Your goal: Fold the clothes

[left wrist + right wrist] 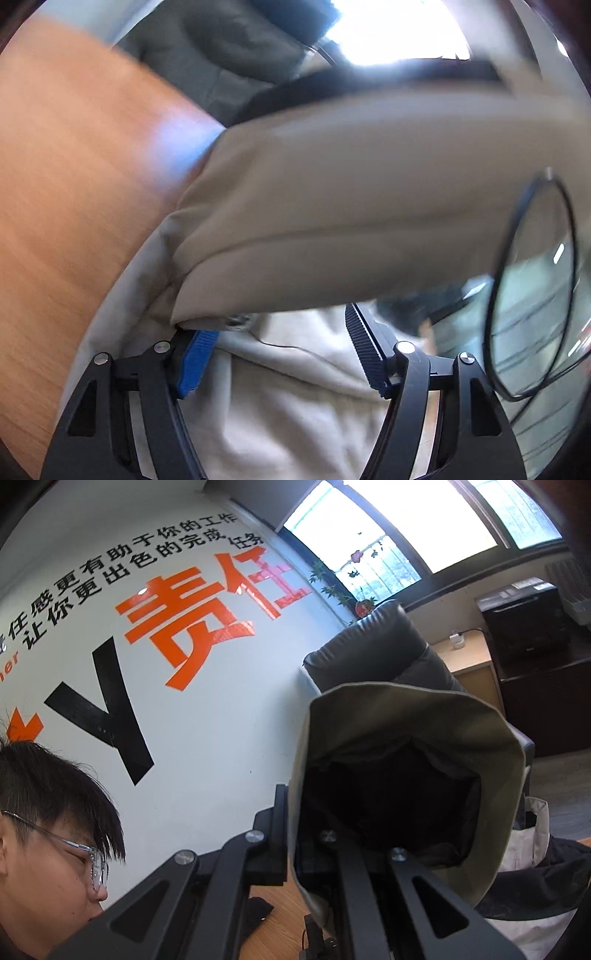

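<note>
The right gripper (325,849) is pinching shut on the raised end of the long beige-grey cloth garment (351,206), whose other corner is lying just against the left gripper's (280,354) half-open blue pad (194,363), not yet clamped, above the orange-brown wooden table (66,184).

The garment (369,206) is showing as soft, matt beige cloth, lying over a smooth wood-grain worktop (74,184). The left claw (280,354) is showing matt black plastic arms, ribbed blue pads (194,363) and shiny metal rivets. The chair (376,646) is looking like glossy black leather.
</note>
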`<state>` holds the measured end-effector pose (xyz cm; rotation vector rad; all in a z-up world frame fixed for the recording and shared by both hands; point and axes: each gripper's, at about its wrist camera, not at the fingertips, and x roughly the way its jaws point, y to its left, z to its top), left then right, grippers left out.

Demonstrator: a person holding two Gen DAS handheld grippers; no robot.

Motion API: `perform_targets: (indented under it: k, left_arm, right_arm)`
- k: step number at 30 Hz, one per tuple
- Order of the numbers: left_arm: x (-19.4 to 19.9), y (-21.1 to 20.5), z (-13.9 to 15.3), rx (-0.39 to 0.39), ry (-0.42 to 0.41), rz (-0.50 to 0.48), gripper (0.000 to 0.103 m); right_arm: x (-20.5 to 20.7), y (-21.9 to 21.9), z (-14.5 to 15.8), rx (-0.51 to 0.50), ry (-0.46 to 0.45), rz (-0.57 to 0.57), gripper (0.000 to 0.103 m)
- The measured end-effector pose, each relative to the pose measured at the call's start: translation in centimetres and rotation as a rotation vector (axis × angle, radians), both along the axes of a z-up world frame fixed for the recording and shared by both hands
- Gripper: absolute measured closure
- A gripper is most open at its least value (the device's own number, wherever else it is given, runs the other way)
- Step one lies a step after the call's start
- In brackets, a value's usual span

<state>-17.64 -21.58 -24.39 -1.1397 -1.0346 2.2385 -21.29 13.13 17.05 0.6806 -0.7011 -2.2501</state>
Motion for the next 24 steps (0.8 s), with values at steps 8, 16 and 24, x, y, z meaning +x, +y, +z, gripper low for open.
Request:
perform_targets:
  k: [8,16,24]
  left_arm:
    - [1.8,-1.5,-0.9,0.008,-0.034,0.006,0.060]
    - [5.0,-0.5,1.4,-0.080,-0.006,-0.137,0.035]
    - [2.7,-0.9,10.6,-0.203,0.251,-0.242,0.019]
  right_arm:
    - [4.0,10.9,-8.8,0.015,-0.172,-0.299,0.101]
    - [6.3,22.5,-34.1,0.251,-0.729,-0.507,0.101]
    - [5.3,20.5,-35.2,0.498,-0.647,-0.396,0.099]
